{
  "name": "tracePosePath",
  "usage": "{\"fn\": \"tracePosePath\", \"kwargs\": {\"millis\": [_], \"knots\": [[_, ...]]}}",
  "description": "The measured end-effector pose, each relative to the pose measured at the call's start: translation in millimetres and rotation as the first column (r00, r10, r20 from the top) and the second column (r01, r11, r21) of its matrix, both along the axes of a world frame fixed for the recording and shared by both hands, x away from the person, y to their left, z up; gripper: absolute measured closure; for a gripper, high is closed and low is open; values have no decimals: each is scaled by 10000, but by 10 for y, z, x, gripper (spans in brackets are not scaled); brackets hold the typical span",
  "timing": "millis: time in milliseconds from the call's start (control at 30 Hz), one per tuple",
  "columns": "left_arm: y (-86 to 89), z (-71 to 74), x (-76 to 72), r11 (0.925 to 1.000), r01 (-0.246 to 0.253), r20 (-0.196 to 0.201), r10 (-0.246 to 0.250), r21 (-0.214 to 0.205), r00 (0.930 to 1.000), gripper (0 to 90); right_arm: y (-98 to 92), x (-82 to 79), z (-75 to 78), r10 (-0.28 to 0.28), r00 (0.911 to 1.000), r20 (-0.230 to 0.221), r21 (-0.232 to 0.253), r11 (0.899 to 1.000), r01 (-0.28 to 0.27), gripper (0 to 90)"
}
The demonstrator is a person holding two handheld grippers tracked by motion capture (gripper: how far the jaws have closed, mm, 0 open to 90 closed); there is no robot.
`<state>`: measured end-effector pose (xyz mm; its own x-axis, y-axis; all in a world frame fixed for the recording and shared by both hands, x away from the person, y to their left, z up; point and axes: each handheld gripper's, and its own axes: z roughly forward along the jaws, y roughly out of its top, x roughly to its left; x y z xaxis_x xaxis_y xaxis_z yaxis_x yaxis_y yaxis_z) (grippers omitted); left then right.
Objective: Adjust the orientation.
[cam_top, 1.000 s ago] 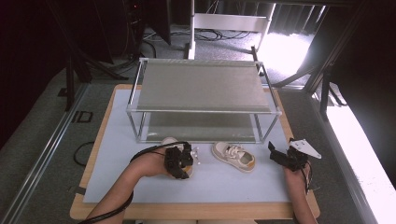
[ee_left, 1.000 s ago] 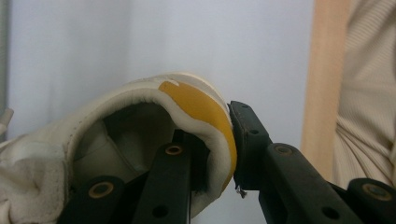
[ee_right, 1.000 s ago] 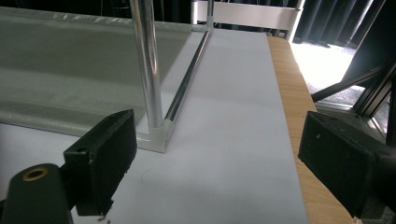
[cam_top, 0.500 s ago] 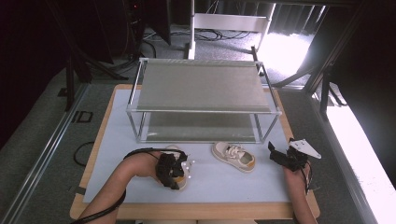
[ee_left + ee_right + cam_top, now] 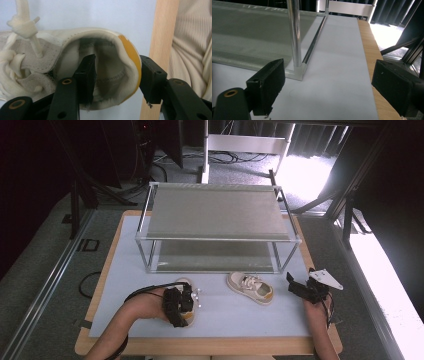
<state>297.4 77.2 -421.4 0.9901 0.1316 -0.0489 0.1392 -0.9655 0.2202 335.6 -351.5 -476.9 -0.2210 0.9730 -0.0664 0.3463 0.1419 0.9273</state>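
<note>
We saw a wooden table (image 5: 295, 345) covered by a pale blue-white mat (image 5: 240, 315), with a two-tier metal rack (image 5: 217, 227) standing on the far half of the mat.

Near the left of the mat, the left gripper (image 5: 176, 306) sat over a small cream shoe (image 5: 186, 285). In the left gripper view we found its jaws clamped on the heel of that shoe (image 5: 100, 67): one jaw was inside the opening and the other pressed on the outside, against the orange heel patch (image 5: 130, 57). The white laces (image 5: 22, 27) lay knotted toward the left of that view, and the wooden table edge (image 5: 160, 32) ran just beyond the heel.

A second cream shoe (image 5: 250, 287) lay on the mat near the middle, just in front of the rack, apart from both grippers.

The right gripper (image 5: 306, 290) hovered at the near right of the mat, close to the rack's near right corner. In the right gripper view its jaws stood wide apart with nothing between them, and the rack's corner post (image 5: 295, 37) rose just beyond them, with the mesh lower shelf (image 5: 249, 37) to the left.
</note>
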Motion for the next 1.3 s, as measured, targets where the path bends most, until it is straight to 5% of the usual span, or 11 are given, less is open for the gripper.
{"fn": "tracePosePath", "kwargs": {"millis": [200, 300, 500, 733, 933, 1000, 1100, 1133, 1300], "knots": [[19, -3, -28, 9987, -452, 142, 456, -238, 9989, 483, 15, -5, 0, 145, 9998, 103, -45, 9999, -145, 111], [57, -11, -43, 9946, -747, 172, 761, -717, 9970, 478, 33, -9, 0, 433, 9990, 143, 11, 9991, -433, 111], [197, -15, -86, 9780, -890, 367, 976, -1887, 9946, 475, 47, -7, -3, 714, 9974, 89, -29, 9974, -714, 111], [273, -31, -127, 9682, -846, 494, 988, -2353, 9939, 477, 53, -3, -4, 895, 9960, 16, -33, 9960, -895, 111], [289, -40, -119, 9683, -870, 389, 988, -2340, 9944, 477, 53, 0, -4, 1156, 9933, -64, -34, 9933, -1156, 111], [273, -32, -116, 9736, -792, 431, 904, -2139, 9950, 476, 57, 10, -1, 1353, 9905, -237, -51, 9908, -1354, 111], [257, -22, -102, 9780, -724, 337, 805, -1957, 9962, 476, 49, 45, 6, 1765, 9815, -737, 82, 9843, -1763, 111], [249, -20, -99, 9783, -728, 324, 805, -1939, 9962, 476, 44, 59, 28, 2100, 9726, -1001, 133, 9777, -2097, 111], [215, -10, -92, 9847, -579, 342, 643, -1644, 9973, 476, 48, 20, 164, 2650, 9614, -745, -185, 9635, -2670, 129]]}}
